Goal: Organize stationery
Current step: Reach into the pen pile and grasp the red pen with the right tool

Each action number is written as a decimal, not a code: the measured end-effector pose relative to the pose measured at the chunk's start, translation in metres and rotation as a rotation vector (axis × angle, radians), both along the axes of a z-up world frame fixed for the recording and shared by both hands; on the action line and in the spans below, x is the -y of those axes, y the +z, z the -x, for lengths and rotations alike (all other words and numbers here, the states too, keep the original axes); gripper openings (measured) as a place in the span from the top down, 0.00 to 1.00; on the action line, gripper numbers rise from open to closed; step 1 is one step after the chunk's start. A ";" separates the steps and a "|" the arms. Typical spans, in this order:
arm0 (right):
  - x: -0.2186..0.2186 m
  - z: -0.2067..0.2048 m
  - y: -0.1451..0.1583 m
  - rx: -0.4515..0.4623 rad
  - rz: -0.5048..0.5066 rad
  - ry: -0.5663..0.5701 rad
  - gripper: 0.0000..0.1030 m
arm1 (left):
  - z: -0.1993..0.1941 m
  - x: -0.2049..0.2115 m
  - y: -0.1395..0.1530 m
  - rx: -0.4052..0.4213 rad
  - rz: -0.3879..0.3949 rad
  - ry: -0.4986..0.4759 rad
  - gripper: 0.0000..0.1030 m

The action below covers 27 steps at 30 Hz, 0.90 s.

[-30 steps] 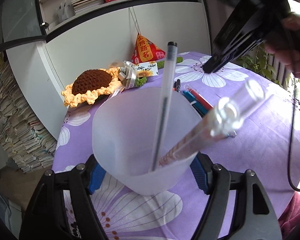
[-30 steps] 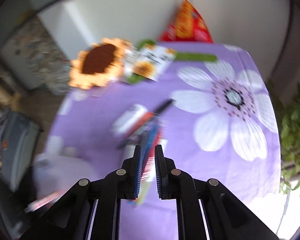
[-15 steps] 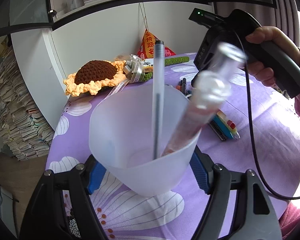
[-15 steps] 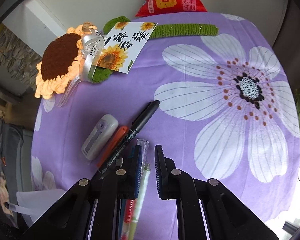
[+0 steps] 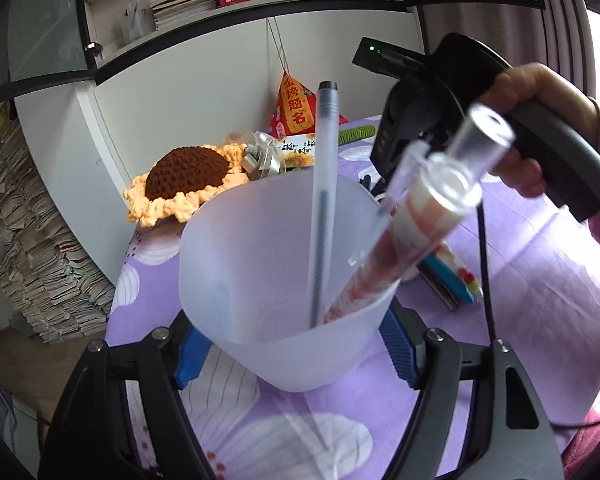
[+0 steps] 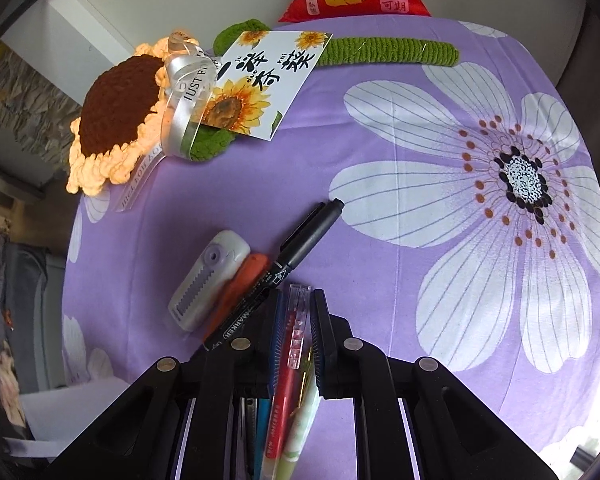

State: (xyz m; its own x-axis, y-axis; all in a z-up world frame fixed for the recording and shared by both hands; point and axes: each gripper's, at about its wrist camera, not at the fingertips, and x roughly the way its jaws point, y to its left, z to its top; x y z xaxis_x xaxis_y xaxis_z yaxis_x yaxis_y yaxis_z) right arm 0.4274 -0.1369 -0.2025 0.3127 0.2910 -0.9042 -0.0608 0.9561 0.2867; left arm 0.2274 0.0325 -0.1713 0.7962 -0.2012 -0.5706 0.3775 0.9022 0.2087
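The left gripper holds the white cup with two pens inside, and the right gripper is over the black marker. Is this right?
Not quite: in the right wrist view the right gripper straddles the red pen; the black marker lies to its left. The white cup part holds.

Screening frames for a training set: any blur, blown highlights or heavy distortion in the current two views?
Left wrist: the patterned pen in the translucent cup is smeared near its clear cap, the window at far right is blown out, and fisheye bends the shelves. Right wrist: sharp centre, black marker lettering readable, strong barrel distortion with dark soft corners; the purple tablecloth is evenly lit.
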 end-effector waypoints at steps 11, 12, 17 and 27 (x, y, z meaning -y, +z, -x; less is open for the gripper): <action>0.009 0.036 0.046 0.165 -0.013 0.001 0.90 | -0.027 -0.009 -0.006 -0.056 0.064 -0.002 0.29; 0.008 0.042 0.052 0.188 -0.013 0.006 0.90 | -0.027 -0.007 -0.006 -0.049 0.049 0.005 0.29; -0.003 0.071 0.089 0.327 0.016 0.043 0.94 | -0.029 -0.004 -0.010 -0.062 0.021 0.017 0.29; 0.002 0.023 0.033 0.072 0.043 0.037 0.93 | -0.023 0.005 -0.011 -0.015 -0.054 0.020 0.29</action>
